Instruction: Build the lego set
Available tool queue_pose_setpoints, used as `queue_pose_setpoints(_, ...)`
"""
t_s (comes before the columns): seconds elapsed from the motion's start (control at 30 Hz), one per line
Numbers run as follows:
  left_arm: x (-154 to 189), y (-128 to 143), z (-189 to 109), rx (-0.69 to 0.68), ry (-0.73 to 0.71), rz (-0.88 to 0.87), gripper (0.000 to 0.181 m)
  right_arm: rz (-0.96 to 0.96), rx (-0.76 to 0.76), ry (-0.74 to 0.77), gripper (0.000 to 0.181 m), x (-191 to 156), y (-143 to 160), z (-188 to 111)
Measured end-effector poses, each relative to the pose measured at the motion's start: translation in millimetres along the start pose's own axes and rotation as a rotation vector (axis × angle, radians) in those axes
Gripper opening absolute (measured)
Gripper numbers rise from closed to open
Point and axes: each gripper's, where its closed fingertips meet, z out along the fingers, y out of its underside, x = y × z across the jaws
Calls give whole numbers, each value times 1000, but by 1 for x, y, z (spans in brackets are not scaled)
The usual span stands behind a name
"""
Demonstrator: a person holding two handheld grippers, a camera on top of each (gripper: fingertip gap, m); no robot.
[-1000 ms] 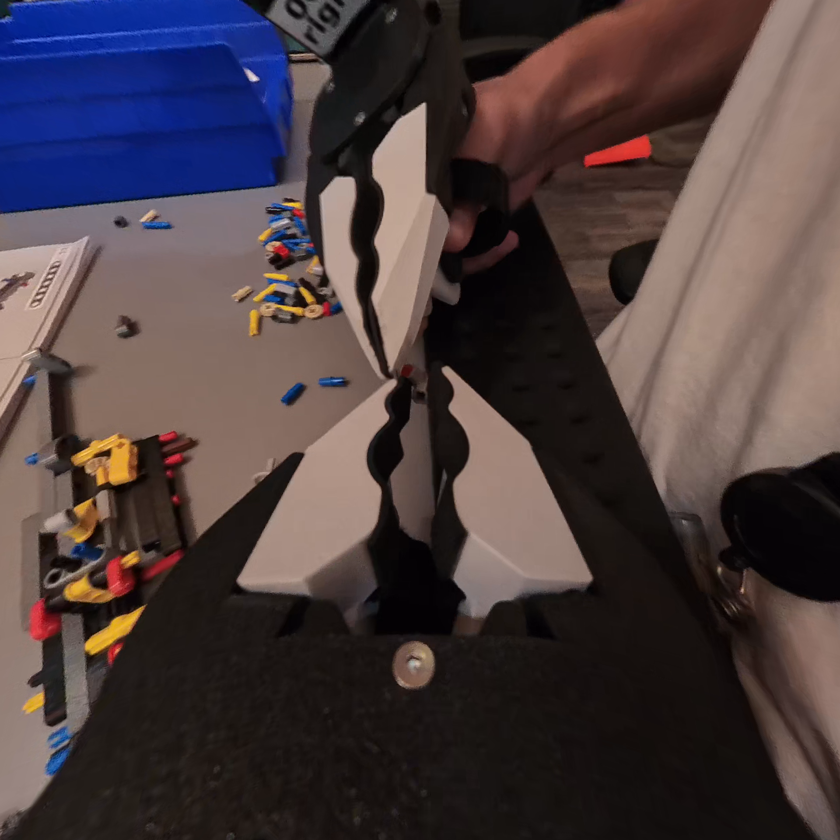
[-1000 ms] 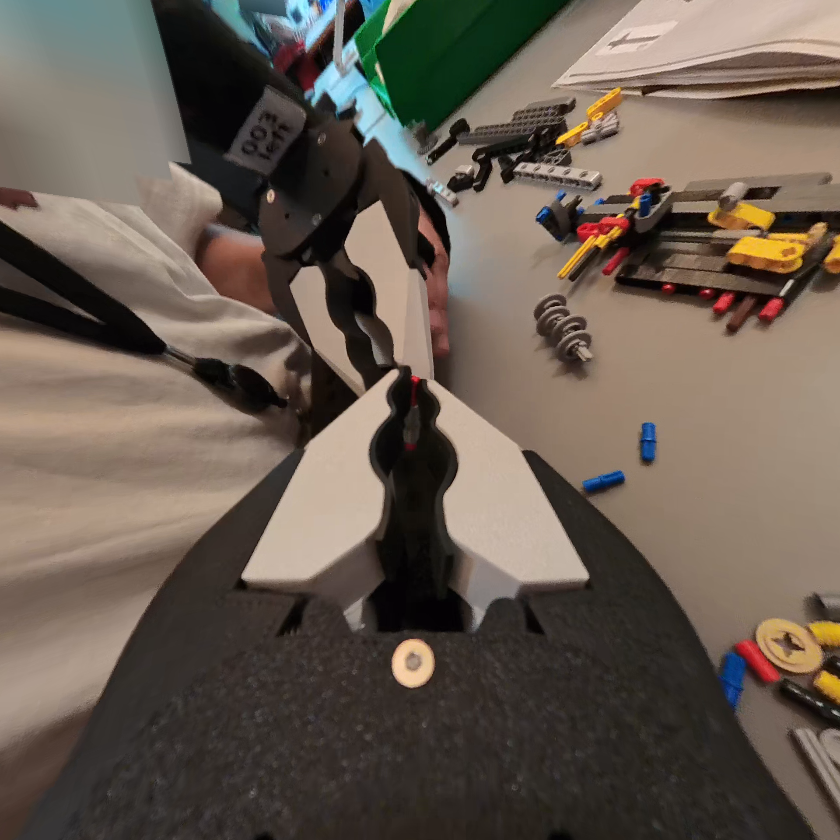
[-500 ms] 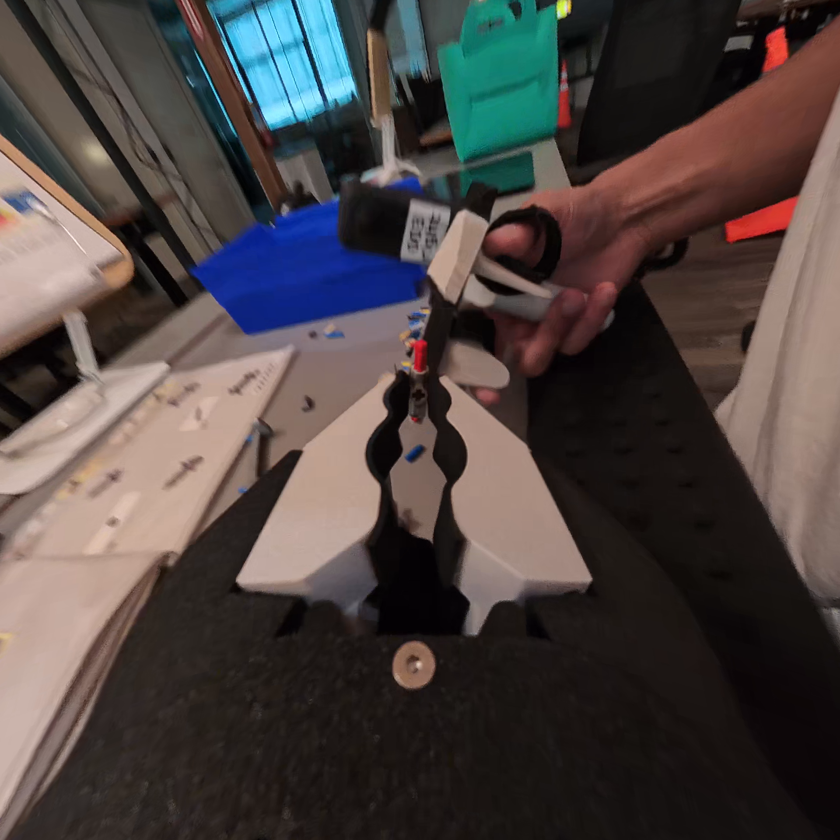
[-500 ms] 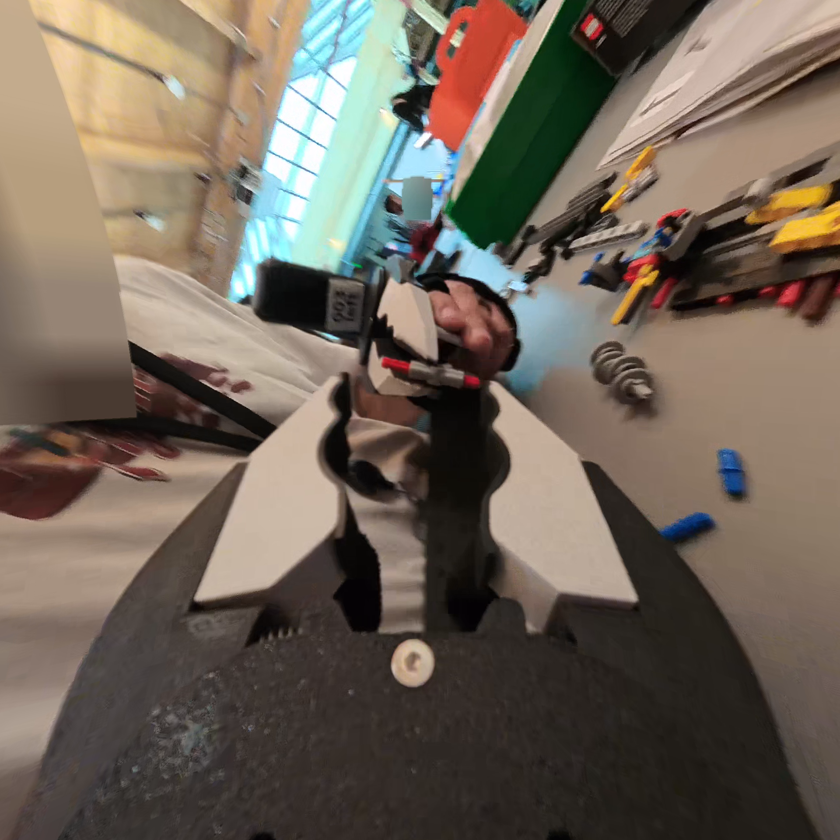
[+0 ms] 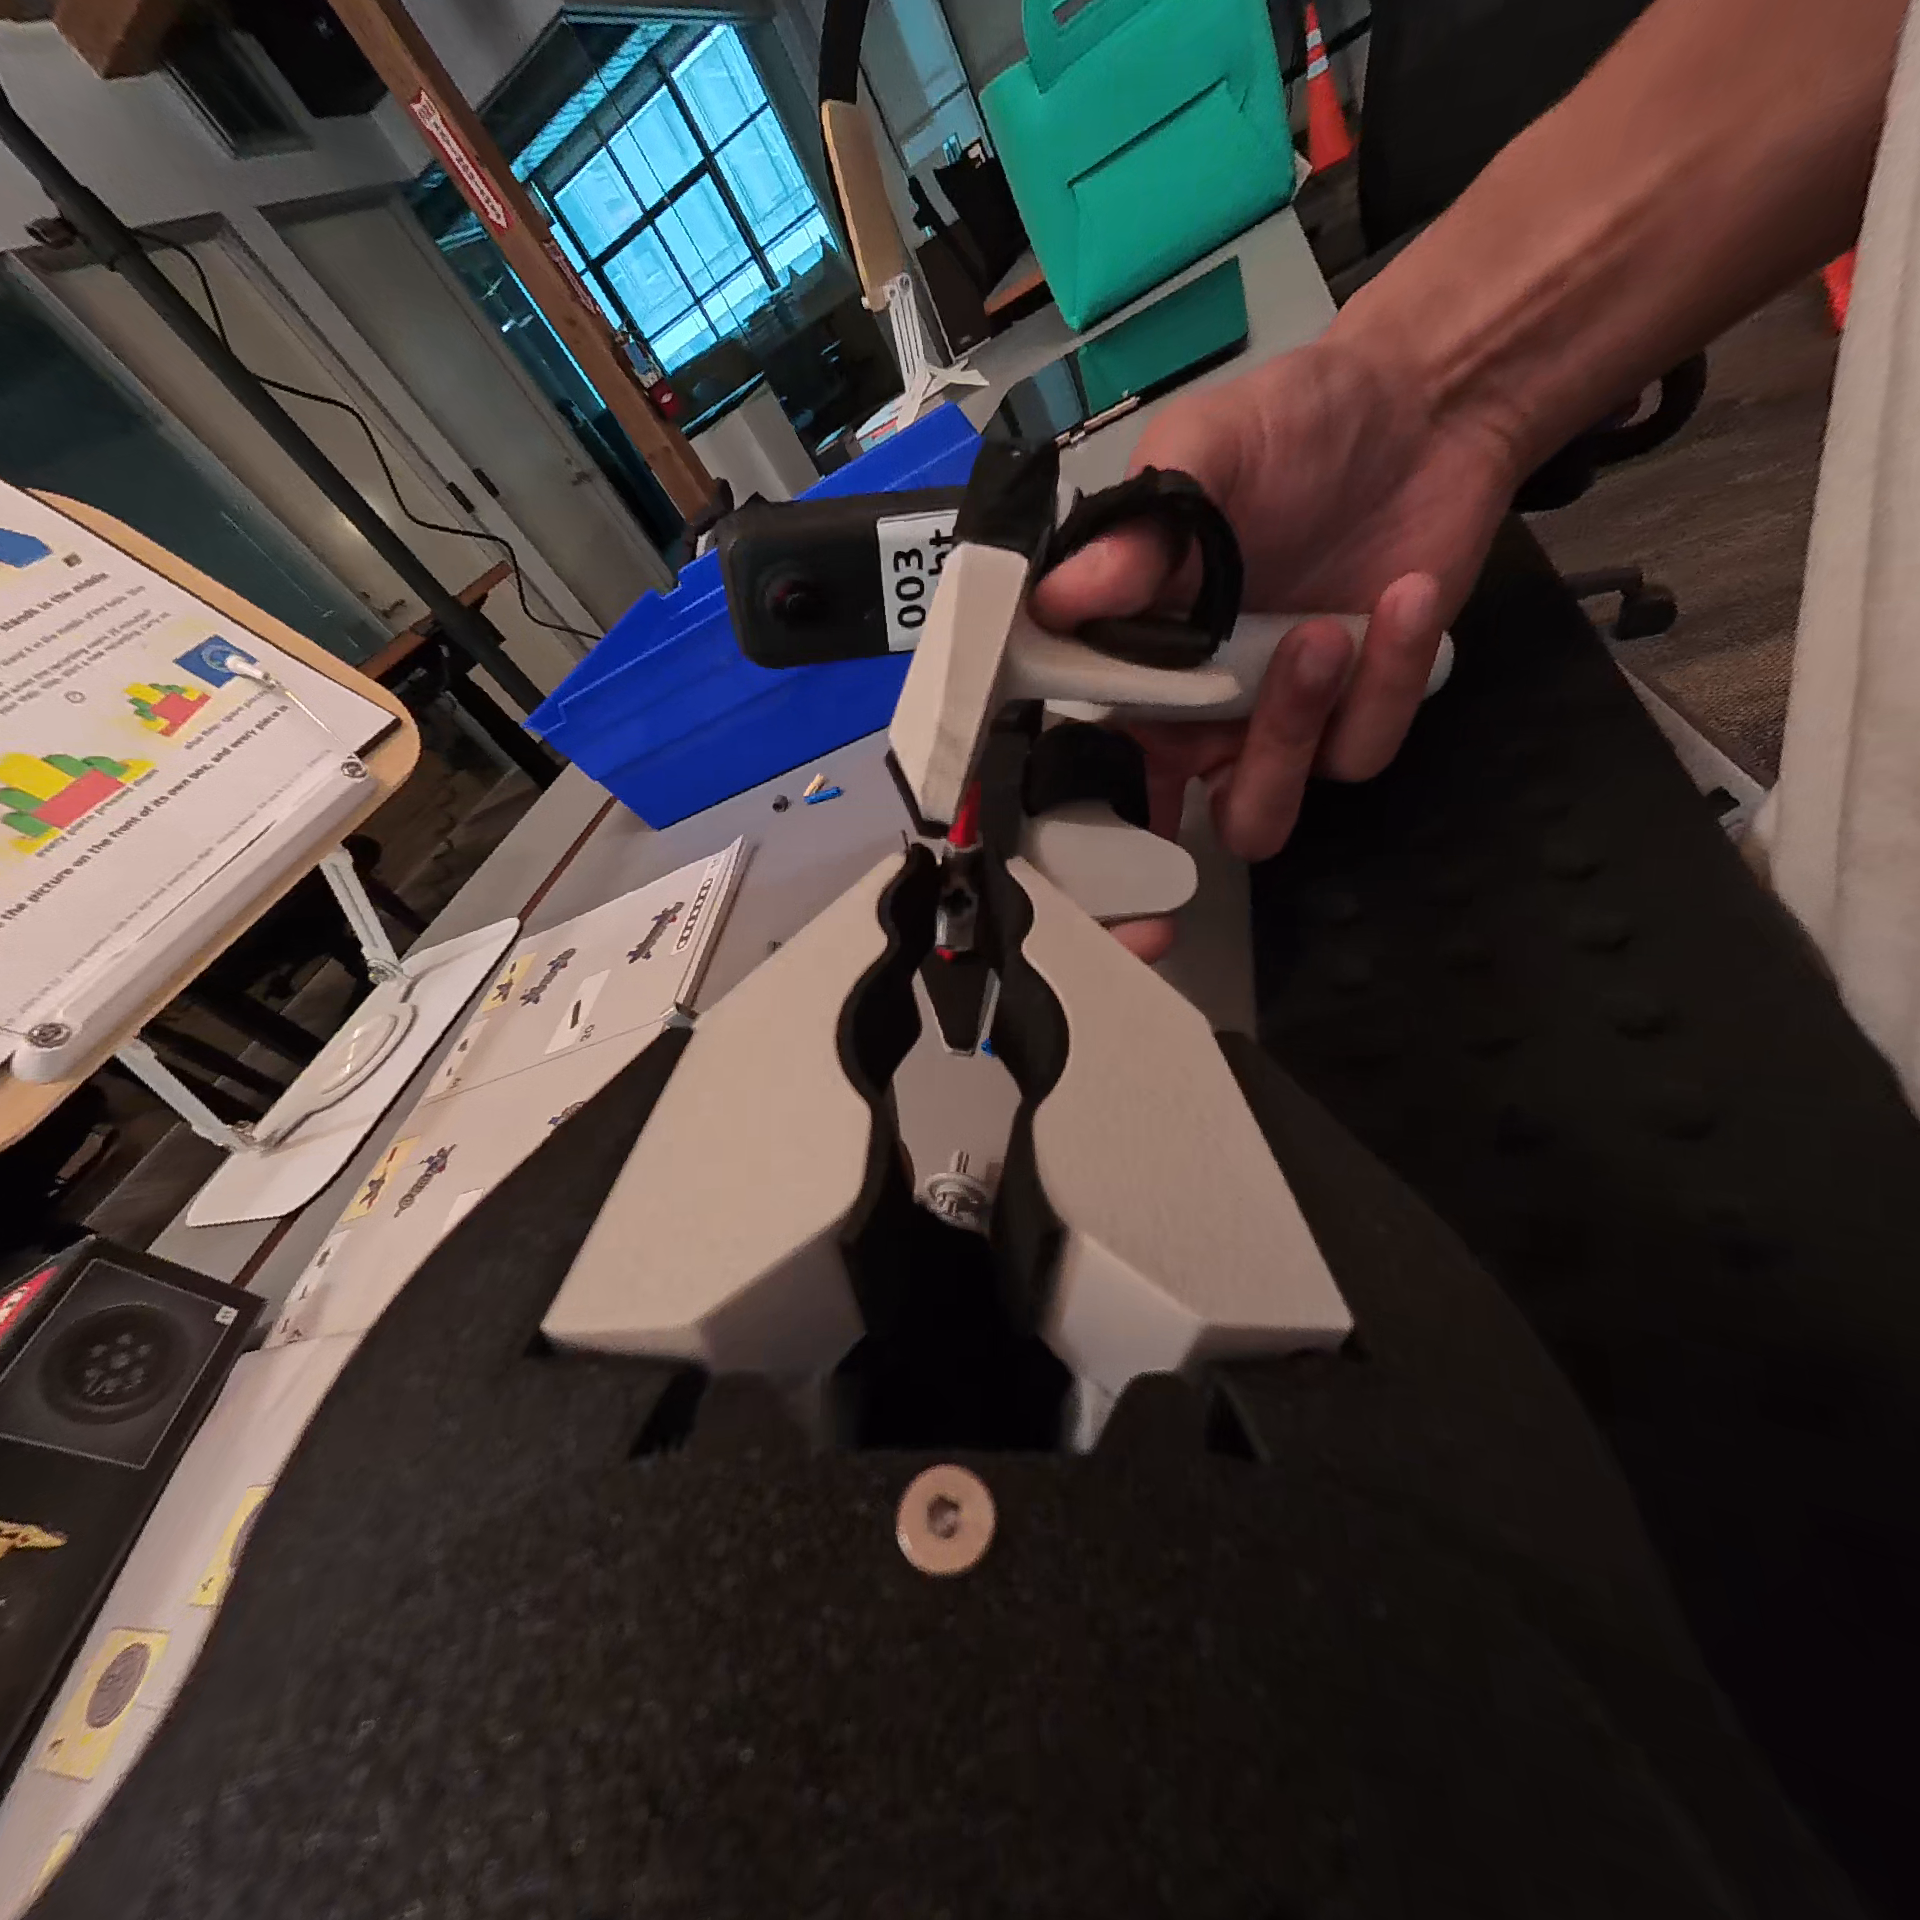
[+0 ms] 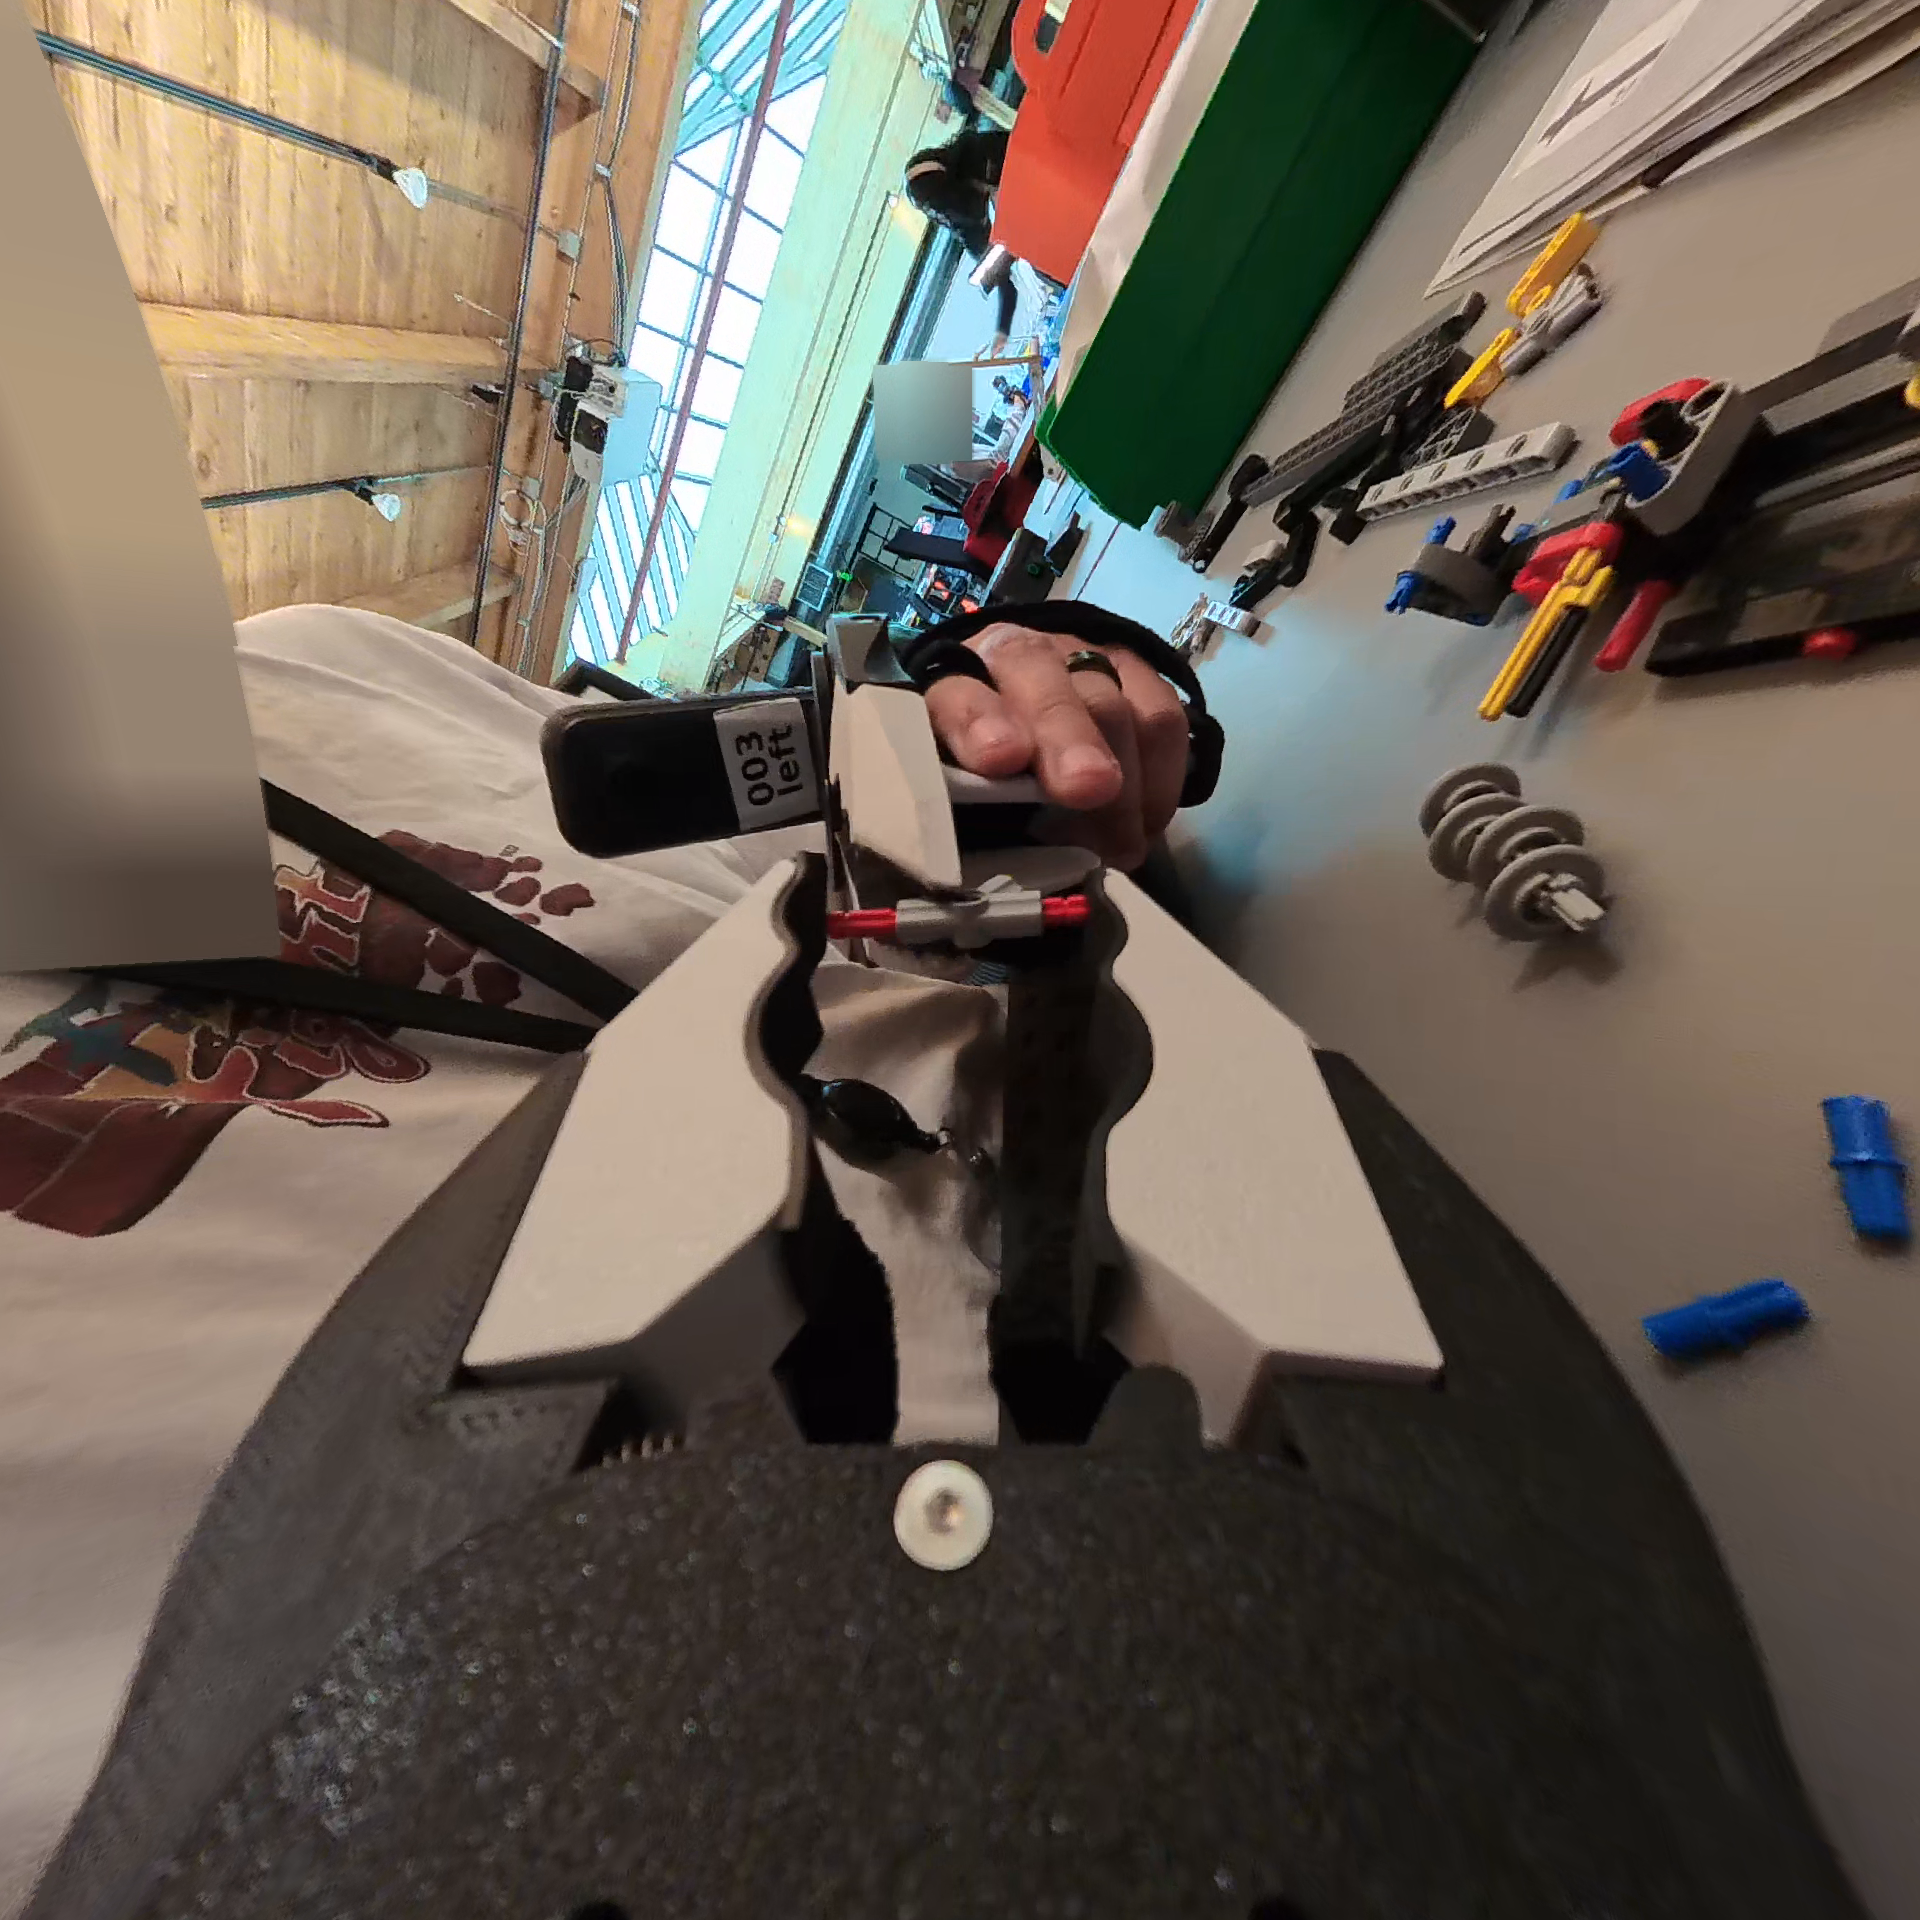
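A short red axle through a grey connector [image 5: 956, 906] is pinched crosswise in my left gripper [image 5: 961, 891], which is shut on the connector and holds it in the air. In the right wrist view the piece [image 6: 961, 916] lies sideways between the tips of my right gripper [image 6: 951, 902]. That gripper is open, with one tip near each red end of the axle. I cannot tell whether the tips touch it. The left gripper [image 6: 971, 883] reaches in from behind. The right gripper's upper finger [image 5: 956, 665] shows above the piece in the left wrist view.
A partly built model [image 6: 1766, 520], a grey stack of discs on an axle [image 6: 1507, 852] and two blue pins [image 6: 1865, 1164] lie on the grey table. A green bin [image 6: 1247, 260], a blue bin [image 5: 707, 707], booklets [image 5: 623, 966] and a black mat [image 5: 1558, 1143] are nearby. The person's torso is close. Left and right tips are no more than a few centimetres apart.
Both grippers rose and tilted up from the table. The right gripper, shut on the piece a second ago, has opened, and its tips now stand at the axle's ends. The left still holds it.
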Motion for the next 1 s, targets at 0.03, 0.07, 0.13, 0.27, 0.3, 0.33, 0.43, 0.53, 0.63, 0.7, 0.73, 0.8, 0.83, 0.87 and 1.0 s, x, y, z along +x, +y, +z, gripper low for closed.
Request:
queue_pose_setpoints(0.03, 0, 0, 0, -1, 1, -2, 6, -5, -1, 1, 48, 0, 1, 0)
queue_pose_setpoints(0.07, 1, -1, 0, 3, 2, -6, 6, -12, 3, 0, 48, -1, 1, 0)
queue_pose_setpoints(0.13, 0, -2, -1, 5, 2, -9, 6, -23, 2, 1, 48, -1, 1, 0)
queue_pose_setpoints(0.27, -1, -2, 0, -1, -7, -7, 6, -38, 6, 7, 48, -1, 1, 0)
queue_pose_setpoints(0.3, -1, -2, 0, -1, -8, -7, 6, -37, 6, 8, 47, -1, 1, 0)
queue_pose_setpoints(0.33, -1, -2, 0, 0, -9, -6, 6, -38, 7, 6, 47, -1, 1, 0)
queue_pose_setpoints(0.43, 0, -4, 0, 10, -11, -2, 6, -45, 7, 7, 42, -1, 0, -1)
queue_pose_setpoints(0.53, -1, -4, 0, 10, -13, -2, 6, -49, 9, 10, 42, -1, 0, -1)
queue_pose_setpoints(0.63, -2, -5, 0, 16, -9, -20, 6, -33, 14, -7, 42, -1, -1, -1)
queue_pose_setpoints(0.7, -1, -9, -1, 42, -3, -42, 6, -14, 15, -50, 42, -7, -1, -1)
queue_pose_setpoints(0.73, -2, -12, -2, 60, 0, -66, 6, 23, 15, -98, 43, -11, -1, -1)
queue_pose_setpoints(0.8, -5, -13, -2, 71, 10, -126, 7, 86, 43, -154, 42, -14, -5, 0)
queue_pose_setpoints(0.83, -7, -15, -3, 84, 19, -160, 8, 110, 56, -199, 43, -18, -7, 0)
queue_pose_setpoints(0.87, -9, -17, -4, 102, 23, -193, 8, 144, 72, -259, 43, -24, -10, 0)
queue_pose_setpoints(1.0, -15, -15, -9, 98, 61, -297, 7, 293, 119, -384, 42, -25, -17, 4)
